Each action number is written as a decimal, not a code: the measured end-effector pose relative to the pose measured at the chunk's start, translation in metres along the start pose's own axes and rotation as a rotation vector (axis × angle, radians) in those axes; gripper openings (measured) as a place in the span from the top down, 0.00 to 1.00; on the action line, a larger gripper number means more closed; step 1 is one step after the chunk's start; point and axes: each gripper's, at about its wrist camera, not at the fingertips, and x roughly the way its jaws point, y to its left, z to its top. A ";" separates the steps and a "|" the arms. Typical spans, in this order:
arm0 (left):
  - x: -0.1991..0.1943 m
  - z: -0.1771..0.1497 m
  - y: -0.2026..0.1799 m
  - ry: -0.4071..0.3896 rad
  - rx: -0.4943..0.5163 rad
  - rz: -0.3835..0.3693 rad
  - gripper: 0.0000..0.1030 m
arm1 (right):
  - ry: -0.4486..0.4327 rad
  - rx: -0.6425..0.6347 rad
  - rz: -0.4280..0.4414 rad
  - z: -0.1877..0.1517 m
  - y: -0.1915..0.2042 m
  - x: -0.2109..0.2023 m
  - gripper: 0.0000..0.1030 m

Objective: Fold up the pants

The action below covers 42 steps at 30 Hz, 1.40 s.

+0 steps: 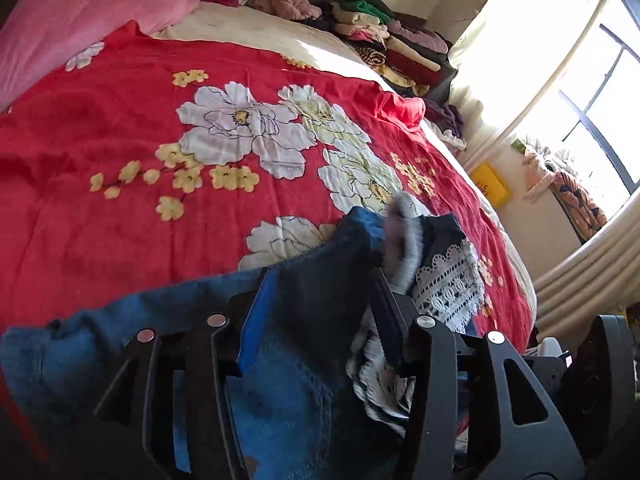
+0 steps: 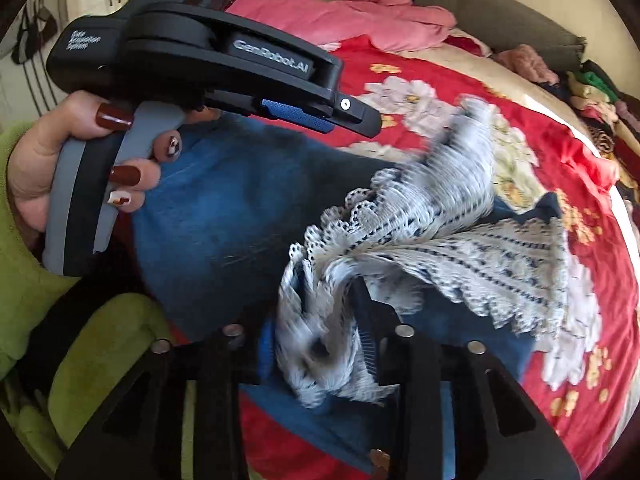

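Blue denim pants (image 1: pixel 296 360) with white lace hems (image 1: pixel 448 284) lie bunched at the near edge of a bed with a red floral cover (image 1: pixel 160 128). My left gripper (image 1: pixel 320 288) has denim between its fingers and is shut on it. In the right wrist view the pants (image 2: pixel 224 216) hang lifted, the lace hem (image 2: pixel 440 232) blurred. My right gripper (image 2: pixel 320 344) is shut on lace and denim. The left gripper (image 2: pixel 352 114), held by a hand, sits above the pants at upper left.
A pink blanket (image 1: pixel 100 12) lies at the bed's far end. Stacks of folded clothes (image 1: pixel 392 48) line the far right side. A curtained window (image 1: pixel 592 92) is at right. A green sleeve (image 2: pixel 24 280) shows at the left.
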 end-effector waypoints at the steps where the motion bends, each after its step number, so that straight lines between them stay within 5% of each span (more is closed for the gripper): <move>1: -0.006 -0.007 0.000 -0.001 -0.006 -0.013 0.57 | -0.014 -0.007 0.017 0.000 0.003 -0.006 0.53; 5: -0.014 -0.032 0.000 0.012 -0.033 -0.062 0.57 | -0.103 0.027 -0.007 -0.002 -0.008 -0.045 0.53; 9: -0.015 -0.052 -0.011 0.033 -0.016 -0.106 0.55 | -0.112 0.254 -0.194 -0.006 -0.076 -0.058 0.52; 12: -0.001 -0.065 -0.025 0.105 0.017 -0.095 0.48 | -0.084 0.430 -0.178 -0.012 -0.121 -0.048 0.51; 16: 0.015 -0.074 -0.034 0.158 0.043 -0.064 0.46 | -0.006 0.465 -0.141 -0.014 -0.142 -0.026 0.51; 17: 0.017 -0.075 -0.036 0.166 0.048 -0.064 0.47 | 0.008 0.469 -0.115 -0.016 -0.142 -0.024 0.56; 18: 0.018 -0.076 -0.039 0.171 0.056 -0.061 0.49 | 0.007 0.472 -0.084 -0.014 -0.142 -0.023 0.83; 19: 0.018 -0.077 -0.039 0.176 0.057 -0.060 0.64 | -0.004 0.465 -0.054 -0.008 -0.139 -0.024 0.90; 25: 0.018 -0.078 -0.035 0.193 0.024 -0.063 0.70 | -0.102 0.372 -0.007 0.061 -0.129 -0.026 0.89; 30: 0.014 -0.084 -0.033 0.200 -0.003 -0.064 0.70 | 0.000 0.307 -0.056 0.106 -0.134 0.029 0.80; 34: 0.013 -0.087 -0.033 0.205 -0.007 -0.068 0.70 | -0.046 0.246 -0.084 0.117 -0.128 0.024 0.68; 36: 0.014 -0.088 -0.033 0.205 -0.006 -0.069 0.70 | -0.036 0.193 -0.091 0.122 -0.119 0.026 0.53; 42: 0.013 -0.089 -0.034 0.202 -0.013 -0.072 0.81 | 0.114 0.056 -0.111 0.134 -0.097 0.071 0.51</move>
